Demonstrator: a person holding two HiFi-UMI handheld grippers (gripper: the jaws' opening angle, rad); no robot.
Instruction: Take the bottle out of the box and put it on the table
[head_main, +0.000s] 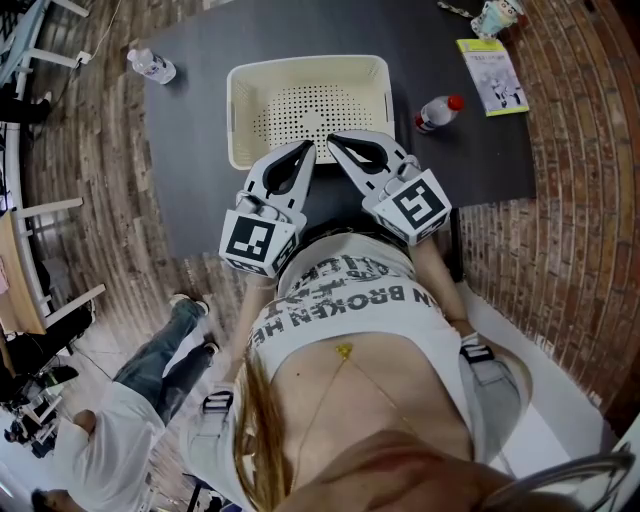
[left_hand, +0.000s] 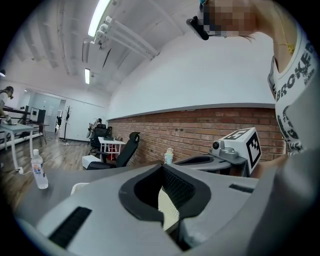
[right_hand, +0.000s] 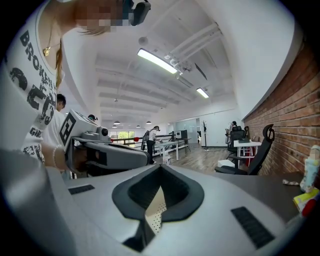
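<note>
A cream perforated box (head_main: 238, 110) sits at upper centre on the dark counter (head_main: 200, 190). The left gripper (head_main: 308, 150) and right gripper (head_main: 333, 142) sit side by side at its near rim, jaws together, tips toward the box. A red-capped bottle (head_main: 438, 112) lies just right of the box. A second bottle (head_main: 152, 66) lies upper left, and a booklet (head_main: 491, 75) upper right.

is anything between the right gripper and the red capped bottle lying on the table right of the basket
Seen from the head view, the cream perforated plastic basket's right wall lies between the shut right gripper and the clear red-capped plastic bottle.
</note>
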